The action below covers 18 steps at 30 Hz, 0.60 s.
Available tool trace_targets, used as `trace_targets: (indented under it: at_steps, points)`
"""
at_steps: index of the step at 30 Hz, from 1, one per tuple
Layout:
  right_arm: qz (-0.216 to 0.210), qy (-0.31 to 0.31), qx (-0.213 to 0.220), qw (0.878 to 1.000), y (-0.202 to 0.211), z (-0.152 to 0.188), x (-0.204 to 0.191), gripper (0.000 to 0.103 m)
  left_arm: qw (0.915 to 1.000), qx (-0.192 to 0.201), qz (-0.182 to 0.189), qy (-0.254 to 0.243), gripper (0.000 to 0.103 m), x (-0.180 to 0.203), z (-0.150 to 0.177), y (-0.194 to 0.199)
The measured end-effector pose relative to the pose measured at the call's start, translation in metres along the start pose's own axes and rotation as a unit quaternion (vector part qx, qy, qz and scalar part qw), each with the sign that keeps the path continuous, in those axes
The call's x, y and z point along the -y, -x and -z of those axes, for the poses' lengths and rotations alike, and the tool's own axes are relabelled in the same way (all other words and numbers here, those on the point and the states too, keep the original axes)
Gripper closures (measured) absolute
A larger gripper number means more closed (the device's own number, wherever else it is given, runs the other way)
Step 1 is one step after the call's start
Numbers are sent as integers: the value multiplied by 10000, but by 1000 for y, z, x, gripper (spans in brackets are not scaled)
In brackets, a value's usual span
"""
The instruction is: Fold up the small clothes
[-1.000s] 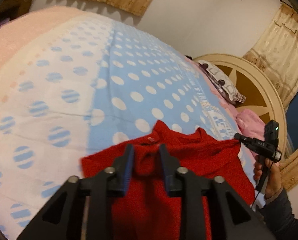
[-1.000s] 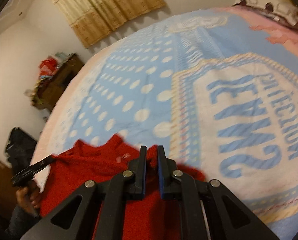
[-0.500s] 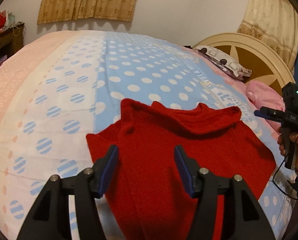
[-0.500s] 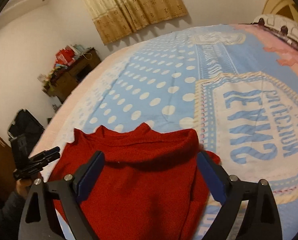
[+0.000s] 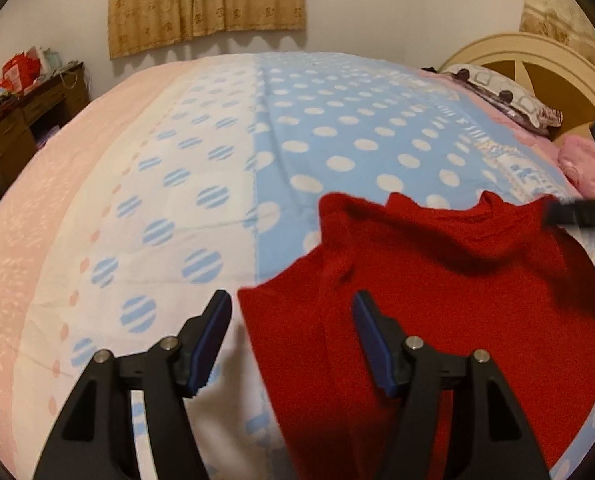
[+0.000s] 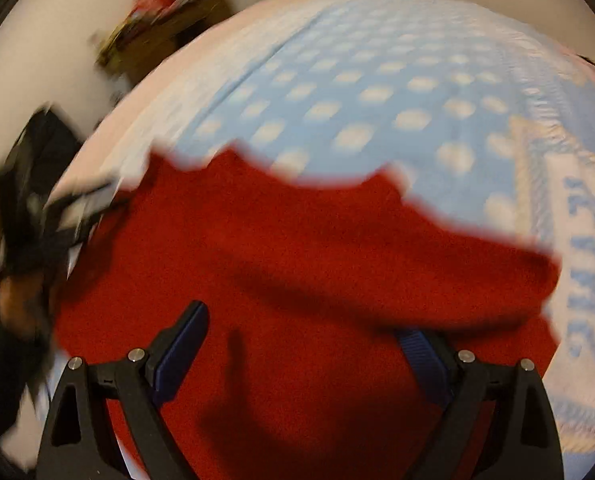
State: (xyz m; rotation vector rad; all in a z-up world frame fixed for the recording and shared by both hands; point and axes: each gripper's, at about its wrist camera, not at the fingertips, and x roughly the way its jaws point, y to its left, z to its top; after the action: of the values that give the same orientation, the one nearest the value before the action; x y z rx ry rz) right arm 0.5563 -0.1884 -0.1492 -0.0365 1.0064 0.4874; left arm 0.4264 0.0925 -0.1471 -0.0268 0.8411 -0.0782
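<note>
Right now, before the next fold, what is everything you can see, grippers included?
red sweater: one, red, spread on the near part of the bed
bedspread: one, blue with white dots, white and pink bands, covers the bed
pillow: one, patterned, by the headboard
headboard: one, cream, far right
curtain: one, tan, back wall
wooden cabinet: one, brown, cluttered, left of bed
left gripper: open, over the sweater's left edge
right gripper: open, over the sweater

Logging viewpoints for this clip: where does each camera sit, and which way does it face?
Left wrist: on the left gripper, facing across the bed toward the curtain; open fingers show.
Right wrist: on the right gripper, low over the red garment; open fingers show, blurred.
Shared: garment, bed, each other's gripper.
</note>
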Motion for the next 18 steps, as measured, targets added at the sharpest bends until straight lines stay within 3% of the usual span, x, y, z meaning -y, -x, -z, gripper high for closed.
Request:
trace_targets:
  at_steps: [1, 4, 9, 14, 18]
  points:
    - [134, -323, 285, 9990, 6, -9, 13, 10, 10000, 1, 15, 43, 38, -2, 3, 2]
    - [-27, -847, 637, 9944, 22, -13, 34, 10, 10000, 42, 9, 1, 38, -3, 9, 10]
    - [42, -576, 682, 9960, 45, 16, 27, 10, 9993, 226, -30, -294, 38, 9, 8, 23]
    - [-113, -622, 717, 9954, 67, 50, 15, 10, 9974, 286, 652, -102, 38, 7, -17, 27]
    - [-75, -861, 1334, 9873, 102, 71, 25, 10, 9966, 140, 794, 161, 37, -3, -28, 15]
